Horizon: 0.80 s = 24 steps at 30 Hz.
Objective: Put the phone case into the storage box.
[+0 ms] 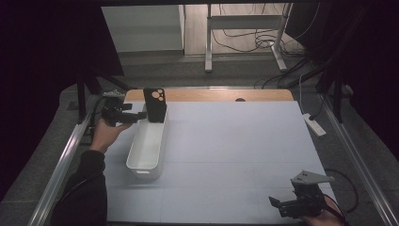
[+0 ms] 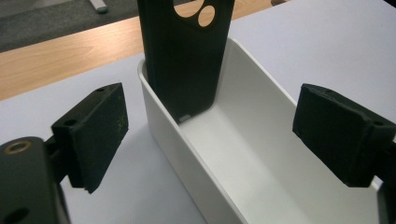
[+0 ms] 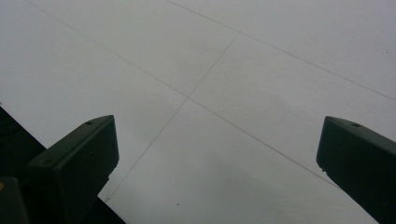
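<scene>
Now left gripper (image 1: 137,114) level beside phone case (image 1: 155,104)

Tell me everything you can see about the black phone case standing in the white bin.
The phone case is black and matte, looks like soft plastic or rubber, with round camera cutouts near its top through which the wooden table edge shows. It stands upright on its short end inside the far end of the long white bin, leaning against the bin's end wall, its bottom edge on the bin floor. Nothing grips it: the left gripper sits just short of it, jaws wide open on either side of the bin's near wall.
</scene>
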{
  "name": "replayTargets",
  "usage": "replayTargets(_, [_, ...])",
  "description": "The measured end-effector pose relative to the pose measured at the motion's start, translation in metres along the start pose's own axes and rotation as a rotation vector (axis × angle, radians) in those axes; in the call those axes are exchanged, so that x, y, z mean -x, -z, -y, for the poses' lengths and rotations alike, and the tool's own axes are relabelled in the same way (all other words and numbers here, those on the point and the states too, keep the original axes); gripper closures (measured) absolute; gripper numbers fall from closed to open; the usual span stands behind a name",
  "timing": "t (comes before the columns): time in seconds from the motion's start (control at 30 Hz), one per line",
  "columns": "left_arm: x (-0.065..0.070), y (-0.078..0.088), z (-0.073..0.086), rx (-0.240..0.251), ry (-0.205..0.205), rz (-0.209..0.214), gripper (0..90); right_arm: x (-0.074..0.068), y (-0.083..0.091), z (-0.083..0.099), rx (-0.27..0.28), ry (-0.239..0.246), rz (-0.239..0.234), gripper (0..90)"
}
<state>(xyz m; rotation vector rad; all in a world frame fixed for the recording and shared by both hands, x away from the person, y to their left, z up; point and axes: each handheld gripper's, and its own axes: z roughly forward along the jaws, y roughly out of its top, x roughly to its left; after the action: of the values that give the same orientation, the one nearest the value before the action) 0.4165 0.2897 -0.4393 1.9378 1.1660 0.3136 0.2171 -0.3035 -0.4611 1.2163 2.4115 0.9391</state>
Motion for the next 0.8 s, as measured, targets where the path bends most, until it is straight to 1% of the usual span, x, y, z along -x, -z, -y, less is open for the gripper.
replayTargets(0.07, [0.001, 0.002, 0.003, 0.001, 0.006, 0.001, 10.2, 0.000, 0.000, 0.000, 0.002, -0.002, 0.001, 0.0])
replayTargets(0.2, [0.005, 0.005, 0.008, -0.002, 0.006, -0.001, 6.3, 0.000, 0.000, 0.000, 0.003, -0.001, 0.000, 0.0])
replayTargets(0.33, [0.010, 0.008, 0.012, 0.005, 0.006, 0.009, 4.8, 0.000, 0.000, 0.000, 0.004, -0.005, 0.001, 0.0])
replayTargets(0.47, [0.014, 0.010, 0.015, 0.004, 0.002, 0.009, 4.0, 0.000, 0.001, 0.000, 0.007, -0.005, 0.003, 0.0])
replayTargets(0.67, [0.021, 0.014, 0.021, 0.020, 0.008, 0.014, 4.1, 0.000, 0.001, 0.000, 0.009, -0.004, 0.003, 0.0])
replayTargets(0.8, [0.026, 0.017, 0.026, 0.018, 0.001, 0.018, 3.7, 0.000, 0.001, 0.000, 0.007, -0.004, 0.002, 0.0])
